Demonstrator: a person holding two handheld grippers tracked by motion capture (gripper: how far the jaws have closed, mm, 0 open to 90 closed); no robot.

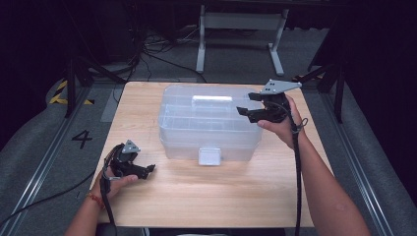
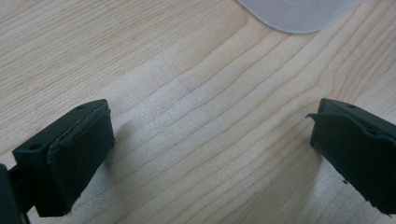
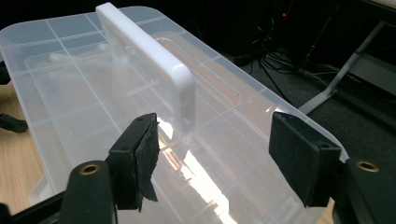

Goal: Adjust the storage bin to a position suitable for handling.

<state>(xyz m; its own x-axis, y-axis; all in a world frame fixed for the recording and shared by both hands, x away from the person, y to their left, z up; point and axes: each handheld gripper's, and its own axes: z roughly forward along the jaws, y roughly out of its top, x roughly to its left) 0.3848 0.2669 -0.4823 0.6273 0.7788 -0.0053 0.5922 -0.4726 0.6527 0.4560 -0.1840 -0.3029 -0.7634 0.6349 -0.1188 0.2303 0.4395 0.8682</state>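
Nearest the camera, my left gripper (image 1: 150, 168) rests low on the tabletop (image 1: 147, 196) by the box's front left corner, well apart from it, jaws spread with nothing between them but bare wood. To its right the clear plastic box (image 1: 209, 123) sits mid-tabletop, lid down, latch tab (image 1: 210, 156) facing me. Its white handle (image 3: 149, 56) runs along the lid, left to right across the box. My right gripper (image 1: 246, 104) hovers at the box's right end, jaws apart and empty, looking straight down the handle's length; this hand is much the nearer. Through the cloudy lid I can make out dividers, but not any contents.
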